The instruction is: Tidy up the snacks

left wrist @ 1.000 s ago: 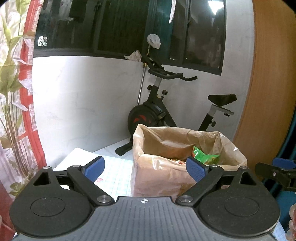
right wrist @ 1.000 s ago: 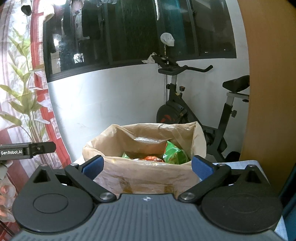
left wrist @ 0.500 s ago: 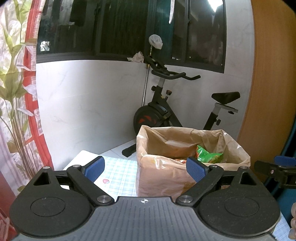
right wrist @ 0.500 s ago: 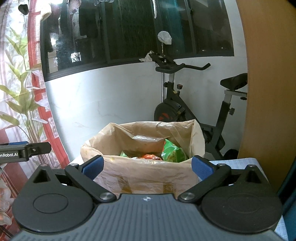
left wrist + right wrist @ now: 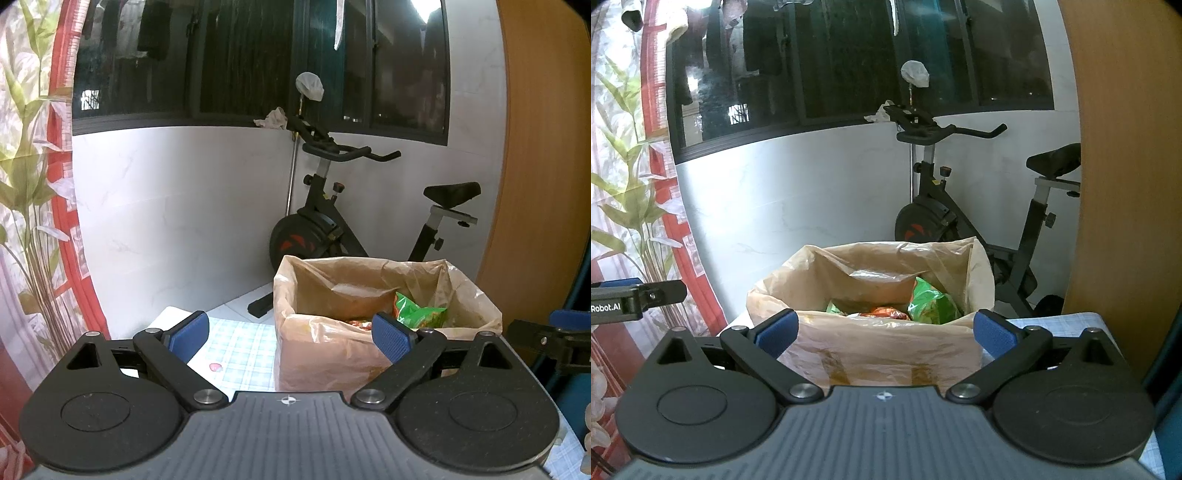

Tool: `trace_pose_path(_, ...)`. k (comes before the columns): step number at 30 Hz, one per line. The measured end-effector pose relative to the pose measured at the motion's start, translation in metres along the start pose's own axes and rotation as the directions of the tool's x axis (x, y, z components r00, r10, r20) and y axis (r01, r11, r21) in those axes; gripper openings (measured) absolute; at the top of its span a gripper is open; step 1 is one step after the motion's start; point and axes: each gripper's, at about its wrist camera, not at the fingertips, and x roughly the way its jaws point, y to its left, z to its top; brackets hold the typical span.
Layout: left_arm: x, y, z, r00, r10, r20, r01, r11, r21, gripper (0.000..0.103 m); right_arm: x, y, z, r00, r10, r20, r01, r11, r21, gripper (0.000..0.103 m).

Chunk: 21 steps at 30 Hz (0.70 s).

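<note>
Checked tablecloth (image 5: 240, 345) bears lined box (image 5: 886, 354); exercise bike (image 5: 332, 221) behind; both claws spread, empty.

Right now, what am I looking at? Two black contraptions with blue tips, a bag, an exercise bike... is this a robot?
No robot arm: a person holds a hand-held gripper in each hand, each with a camera looking along its two fingers. The left gripper and the right gripper are both open and hold nothing. Ahead, on a checked tablecloth, stands a box lined with a brown plastic bag; inside lie a green snack packet and an orange one. The exercise bike is only background.
</note>
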Motion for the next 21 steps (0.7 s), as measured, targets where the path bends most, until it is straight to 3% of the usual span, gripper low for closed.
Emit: trace_pose_path(21,0.005,0.011,0.001,1.0,-0.004,-0.011,0.004,1.0,-0.014,0.096,0.003,0.001,-0.001,1.0,-0.01,0.0,0.01,1.0,0.001,0.103)
